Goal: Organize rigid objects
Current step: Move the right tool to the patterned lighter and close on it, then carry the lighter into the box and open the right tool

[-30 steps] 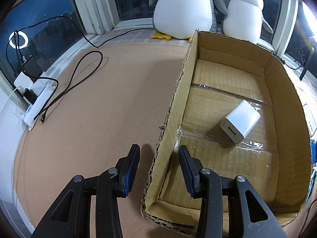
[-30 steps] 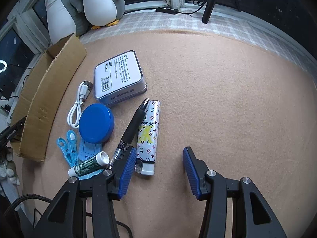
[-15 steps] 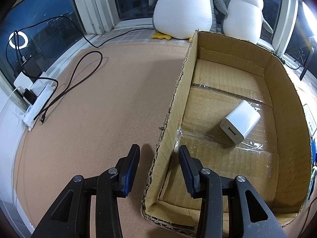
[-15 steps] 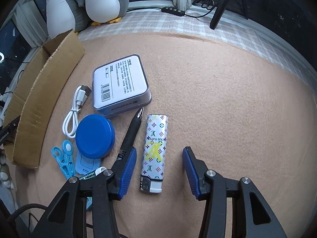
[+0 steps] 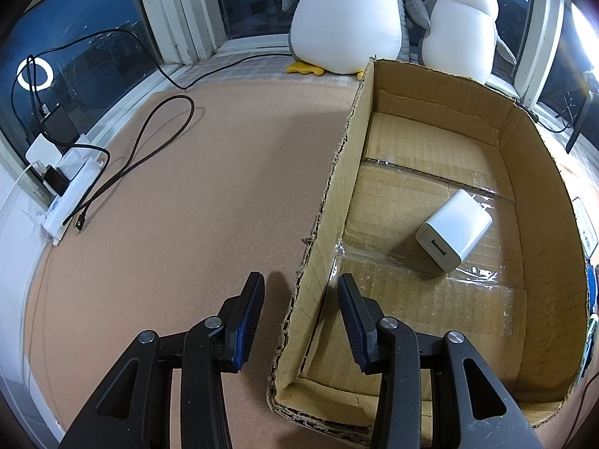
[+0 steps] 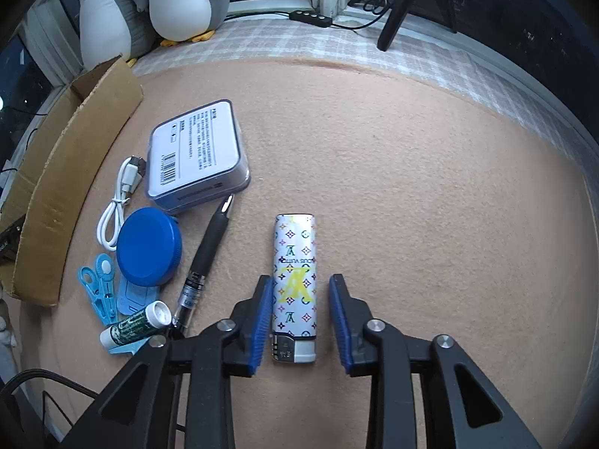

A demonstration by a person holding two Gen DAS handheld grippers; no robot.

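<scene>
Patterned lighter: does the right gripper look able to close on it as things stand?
Probably yes. The right gripper is open with the patterned lighter lying lengthwise between its fingers, nothing between pads and lighter. The black pen lies apart, outside the left finger, so it should not get caught.

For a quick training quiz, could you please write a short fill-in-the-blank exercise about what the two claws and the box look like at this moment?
1. The right claw is open, with the patterned ____ lying between its fingers.
2. The only thing inside the cardboard box is a white ____.
3. The left claw straddles the box's ____ with its fingers open.
4. The round lid beside the pen is ____ in colour.

Missing words: lighter; charger; wall; blue
</scene>
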